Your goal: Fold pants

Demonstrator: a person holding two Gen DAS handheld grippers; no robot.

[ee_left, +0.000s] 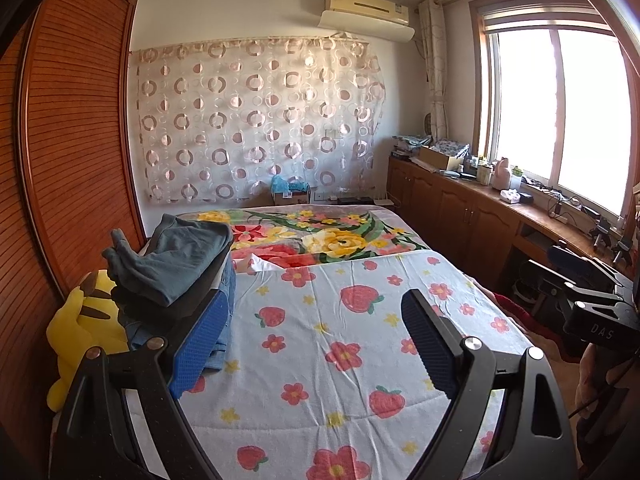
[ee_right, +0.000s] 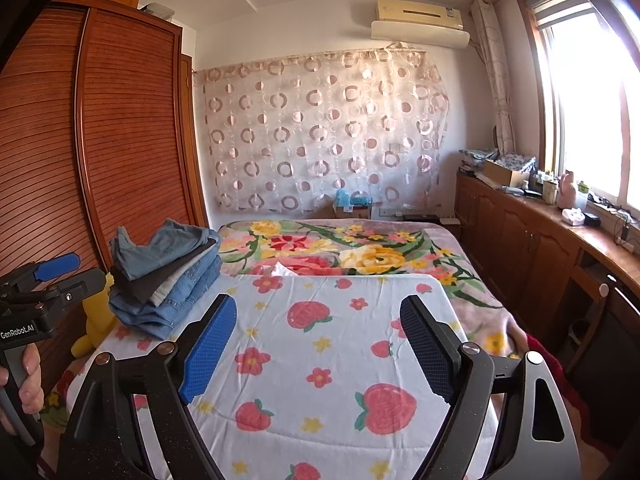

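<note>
A stack of folded pants [ee_left: 172, 268] lies at the left side of the bed, a grey-green pair on top and blue denim below. The right wrist view shows the same stack of folded pants [ee_right: 164, 280]. My left gripper [ee_left: 316, 340] hovers open over the strawberry-print sheet [ee_left: 344, 364], with its left finger [ee_left: 200, 340] close beside the stack and nothing between the pads. My right gripper [ee_right: 318, 348] is likewise open over the strawberry-print sheet [ee_right: 320, 320], holding nothing. Each gripper shows at the edge of the other's view: the right gripper [ee_left: 592, 308] and the left gripper [ee_right: 44, 288], which a hand [ee_right: 24, 380] holds.
A yellow plush toy [ee_left: 84, 324] sits between the stack and the slatted wooden wardrobe [ee_left: 72, 128]. A floral blanket [ee_left: 320, 236] covers the far half of the bed. Wooden cabinets [ee_left: 460, 204] with clutter run under the window [ee_left: 560, 112] on the right.
</note>
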